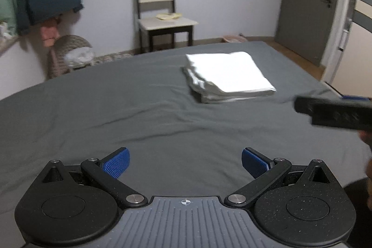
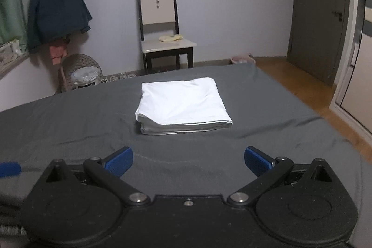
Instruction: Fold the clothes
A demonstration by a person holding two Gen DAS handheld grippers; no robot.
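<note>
- Left wrist view: the left claw [image 1: 185, 163] is seen spread wide with nothing between its blue pads. The folded white garment [image 1: 229, 76] is seen lying flat on the grey bed [image 1: 93, 113], ahead and to the right, well apart from the pads. Its nearer corner is turned toward the claw, so its edges run slantwise. The right claw [image 1: 334, 112] is glimpsed at the right edge.
- Right wrist view: the right claw [image 2: 188, 162] is likewise seen fully open and empty. The garment [image 2: 182, 105] lies straight ahead, its long folded edge set crosswise, facing the pads. The right claw is judged the better aligned.
</note>
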